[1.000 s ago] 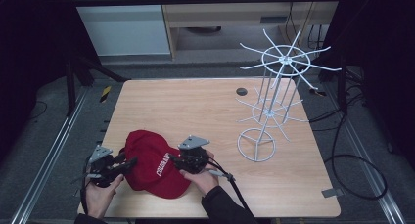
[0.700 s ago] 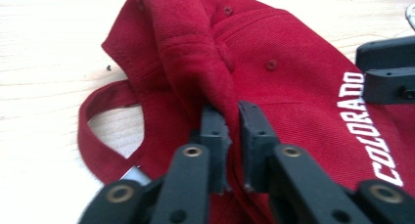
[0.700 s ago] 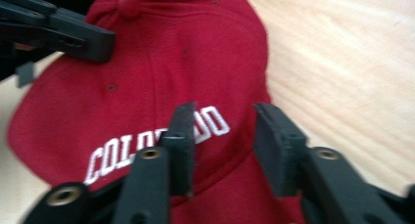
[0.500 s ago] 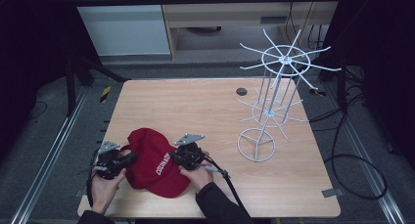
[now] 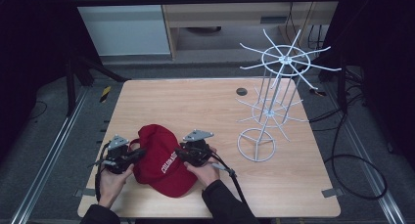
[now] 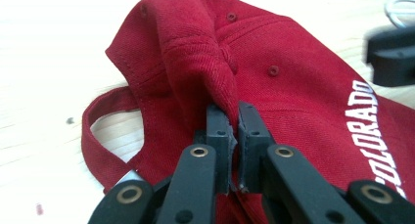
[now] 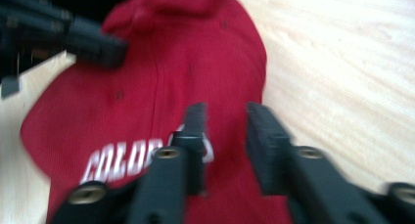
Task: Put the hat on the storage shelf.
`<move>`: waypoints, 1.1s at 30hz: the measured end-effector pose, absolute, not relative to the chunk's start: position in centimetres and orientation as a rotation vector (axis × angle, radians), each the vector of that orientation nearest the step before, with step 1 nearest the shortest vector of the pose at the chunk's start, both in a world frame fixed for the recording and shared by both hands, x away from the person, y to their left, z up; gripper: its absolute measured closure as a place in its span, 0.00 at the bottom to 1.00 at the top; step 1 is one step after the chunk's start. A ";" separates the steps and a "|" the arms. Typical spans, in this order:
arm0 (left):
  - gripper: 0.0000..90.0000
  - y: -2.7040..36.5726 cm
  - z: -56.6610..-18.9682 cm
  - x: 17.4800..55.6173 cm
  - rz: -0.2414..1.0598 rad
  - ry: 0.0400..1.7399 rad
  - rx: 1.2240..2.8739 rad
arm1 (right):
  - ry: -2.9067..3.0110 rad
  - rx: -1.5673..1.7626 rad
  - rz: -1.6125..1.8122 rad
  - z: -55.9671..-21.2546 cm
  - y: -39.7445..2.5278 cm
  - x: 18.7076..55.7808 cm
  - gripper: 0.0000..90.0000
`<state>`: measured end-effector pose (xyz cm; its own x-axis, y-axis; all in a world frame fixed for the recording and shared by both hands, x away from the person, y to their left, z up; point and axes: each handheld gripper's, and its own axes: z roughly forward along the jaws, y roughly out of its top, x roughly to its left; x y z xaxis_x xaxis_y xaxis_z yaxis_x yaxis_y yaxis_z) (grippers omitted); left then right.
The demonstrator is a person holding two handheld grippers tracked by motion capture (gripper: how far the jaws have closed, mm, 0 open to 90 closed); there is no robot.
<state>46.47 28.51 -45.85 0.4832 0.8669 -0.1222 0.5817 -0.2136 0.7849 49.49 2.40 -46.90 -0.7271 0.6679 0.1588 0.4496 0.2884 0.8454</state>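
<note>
Left gripper (image 6: 234,136) pinches the red cloth baseball cap (image 5: 164,158) at its crown; right gripper (image 7: 226,121), jaws apart, should next clamp the front panel

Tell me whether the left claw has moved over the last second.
Yes. Against the table's left edge, the left claw has shifted right and slightly away from the person, to the red cap.

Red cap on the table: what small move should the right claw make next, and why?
Probably close the right claw on the red cap. Its jaws stand apart over the cap's front panel by the white lettering, with cloth between them, while the left claw already pinches a fold near the cap's crown. A second grip would likely let both claws lift the cap, perhaps toward the white wire rack.
</note>
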 end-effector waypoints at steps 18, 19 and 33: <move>0.95 23.3 -45.4 49.9 0.456 1.161 1.964 | 2.429 1.076 1.342 -47.2 -0.4 48.0 0.99; 0.95 22.8 -45.5 50.2 0.455 1.161 1.972 | 2.426 1.081 1.349 -47.2 -0.7 47.7 0.99; 0.86 18.1 -45.3 51.8 0.476 1.078 2.053 | 2.415 1.103 1.410 -47.6 -1.9 45.4 0.97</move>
<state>51.76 18.09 -45.28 0.5750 0.8179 -0.0198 0.5367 -0.3588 0.7636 45.43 -1.91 -47.63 -0.7230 0.6499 0.2342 0.5235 0.2942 0.7996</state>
